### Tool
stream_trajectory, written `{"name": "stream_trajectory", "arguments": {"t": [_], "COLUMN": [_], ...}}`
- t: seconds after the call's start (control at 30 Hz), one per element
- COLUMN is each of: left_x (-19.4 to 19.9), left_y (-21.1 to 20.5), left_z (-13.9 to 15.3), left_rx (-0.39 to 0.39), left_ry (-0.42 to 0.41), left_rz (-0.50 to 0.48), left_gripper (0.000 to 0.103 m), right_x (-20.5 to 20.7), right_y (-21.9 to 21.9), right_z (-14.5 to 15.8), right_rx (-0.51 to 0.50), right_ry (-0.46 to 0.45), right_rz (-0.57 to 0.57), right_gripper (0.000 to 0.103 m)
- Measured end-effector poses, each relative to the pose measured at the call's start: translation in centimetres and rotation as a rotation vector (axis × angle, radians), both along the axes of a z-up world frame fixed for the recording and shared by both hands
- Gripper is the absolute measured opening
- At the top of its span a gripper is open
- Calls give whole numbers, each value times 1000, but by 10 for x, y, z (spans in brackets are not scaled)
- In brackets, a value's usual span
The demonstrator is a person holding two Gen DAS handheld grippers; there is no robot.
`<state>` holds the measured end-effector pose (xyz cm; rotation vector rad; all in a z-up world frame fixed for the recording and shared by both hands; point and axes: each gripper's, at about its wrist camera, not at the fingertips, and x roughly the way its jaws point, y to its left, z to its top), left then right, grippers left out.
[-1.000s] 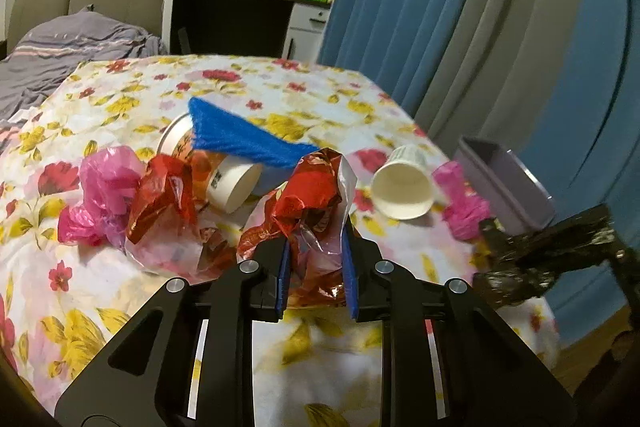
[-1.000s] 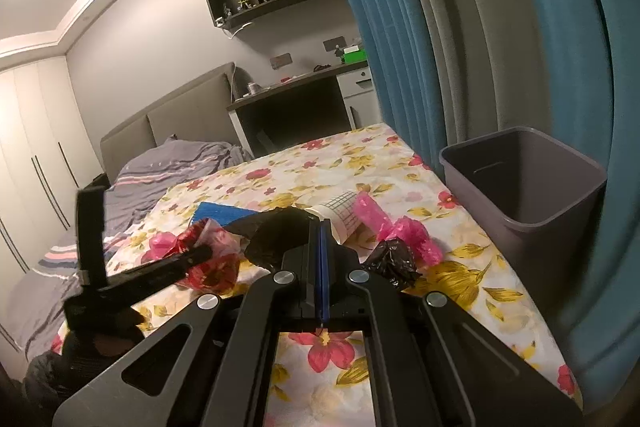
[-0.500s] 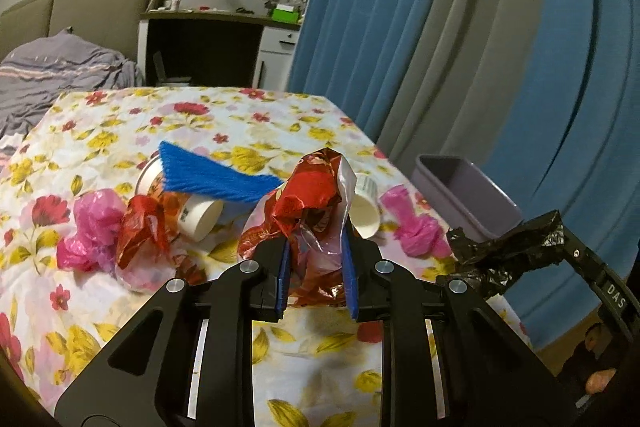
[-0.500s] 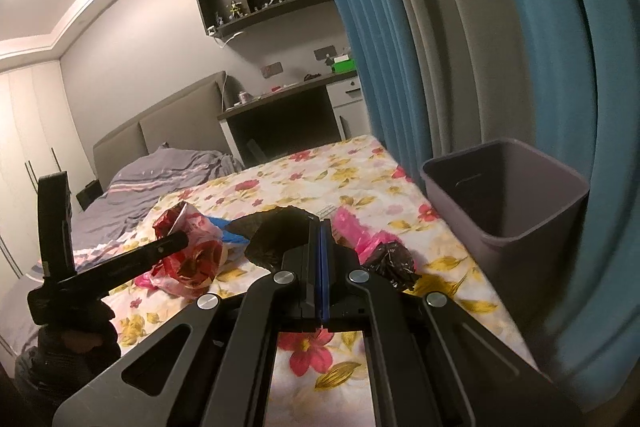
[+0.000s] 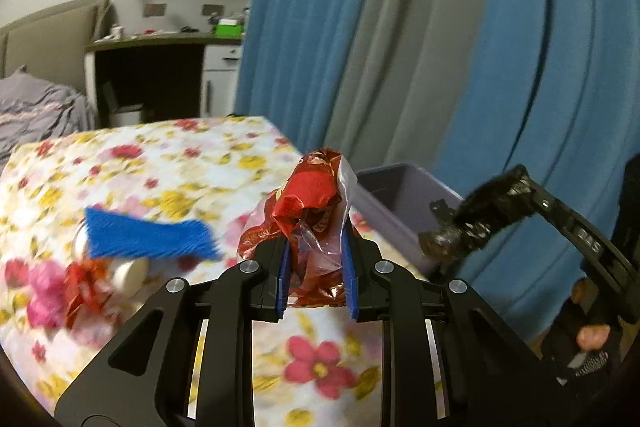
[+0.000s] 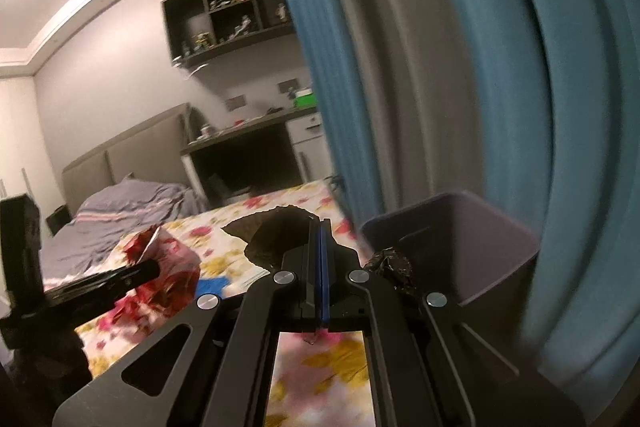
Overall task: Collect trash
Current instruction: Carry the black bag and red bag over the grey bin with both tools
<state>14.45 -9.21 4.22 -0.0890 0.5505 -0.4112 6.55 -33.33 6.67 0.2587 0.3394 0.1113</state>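
Observation:
My left gripper (image 5: 316, 247) is shut on a crumpled red and clear wrapper (image 5: 312, 195), lifted above the floral bed (image 5: 200, 163). My right gripper (image 6: 320, 239) is shut on a crumpled black bag (image 6: 276, 235); a part of it hangs at the gripper's right side. In the left wrist view the black bag (image 5: 476, 223) hangs from the right gripper over the rim of the grey bin (image 5: 400, 195). The grey bin (image 6: 452, 239) stands just right of the bed, close ahead of the right gripper. The red wrapper (image 6: 164, 267) shows at the left in the right wrist view.
On the bed lie a blue cloth (image 5: 148, 235), a paper cup (image 5: 128, 271), a pink bag (image 5: 44, 291) and another red wrapper (image 5: 84, 287). Blue and grey curtains (image 5: 420, 47) hang behind the bin. A desk (image 5: 160, 67) stands beyond the bed.
Both grippers rose and swung right toward the bin, each still holding its trash. The bin looms nearer in both views, and the litter on the bed has slid left.

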Motion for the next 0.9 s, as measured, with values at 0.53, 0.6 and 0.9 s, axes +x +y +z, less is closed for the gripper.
{"name": "stream_trajectory", "arguments": {"t": [0.53,0.6,0.9], "left_x": [88,97,128], "left_y": [-120,-132,-177], "left_z": [-1,-6,-25], "left_rx": [-13,-5,35], "left_ry": [51,70,122], "left_rz": [-177,-182,-197], "left_gripper": [21,21,21], "right_x": [58,62,77], "right_y": [-72,-78,-100], "right_z": [-29,-34,-51], "right_rx": [-26,-26,-33], "right_ry": [68,79,122], "right_rz": [-163,-170,-198], "right_gripper": [1,1,1]}}
